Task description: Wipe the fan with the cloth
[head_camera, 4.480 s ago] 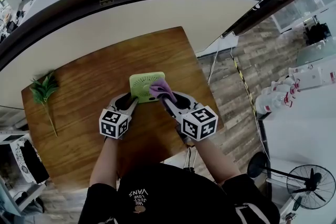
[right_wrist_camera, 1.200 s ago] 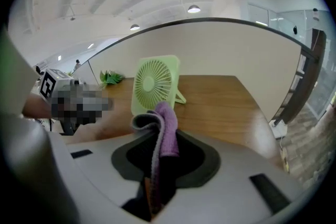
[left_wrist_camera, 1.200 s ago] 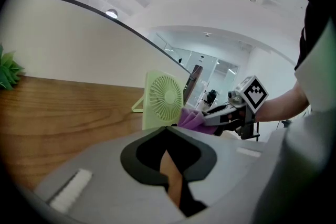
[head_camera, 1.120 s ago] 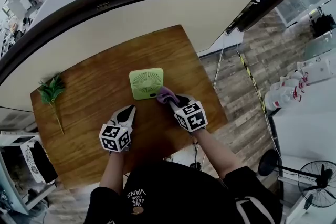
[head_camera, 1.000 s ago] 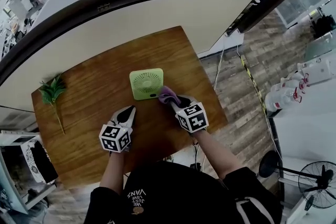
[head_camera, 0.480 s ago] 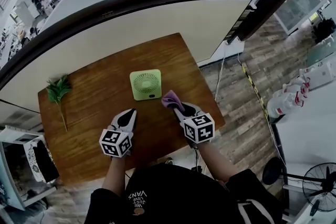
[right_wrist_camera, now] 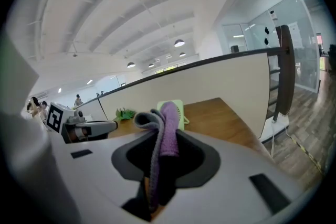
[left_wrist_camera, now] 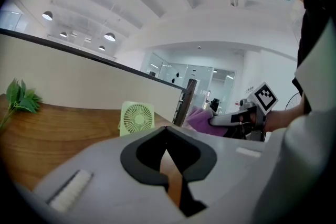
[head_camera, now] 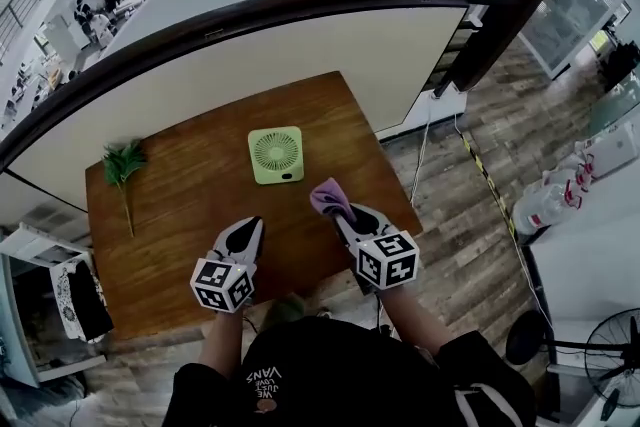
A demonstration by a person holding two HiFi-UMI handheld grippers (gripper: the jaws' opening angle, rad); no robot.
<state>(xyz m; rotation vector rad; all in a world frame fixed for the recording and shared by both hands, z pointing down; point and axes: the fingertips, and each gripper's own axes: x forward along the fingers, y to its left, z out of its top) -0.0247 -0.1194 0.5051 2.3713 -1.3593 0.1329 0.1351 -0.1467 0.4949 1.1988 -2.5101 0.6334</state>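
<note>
Head view, table: a brown wooden table top (head_camera: 180, 190) lies before the person, and a curved white wall stands behind it at 12 o'clock.
Fan: the small light green square plastic fan (head_camera: 276, 155) is near the middle of the table, a little toward 12 o'clock. It stands on its lower edge, and its round grille faces 6 o'clock, toward the person. The body is almost square, so no long axis is clear.
Cloth: the folded purple and grey cloth (head_camera: 330, 198) is at 5 o'clock from the fan, near it but not touching it.
Right gripper: the right gripper (head_camera: 343, 211) pinches the cloth between its jaws; the cloth sticks out past the tips. It points toward 11 o'clock.
Left gripper: the left gripper (head_camera: 250, 228) is at 7 o'clock from the fan, well apart from it. Its jaws are pressed together with nothing between them.
Plant: a green leafy sprig (head_camera: 122, 165) lies at 9 o'clock on the table, its thin stem running toward 6 o'clock.
</note>
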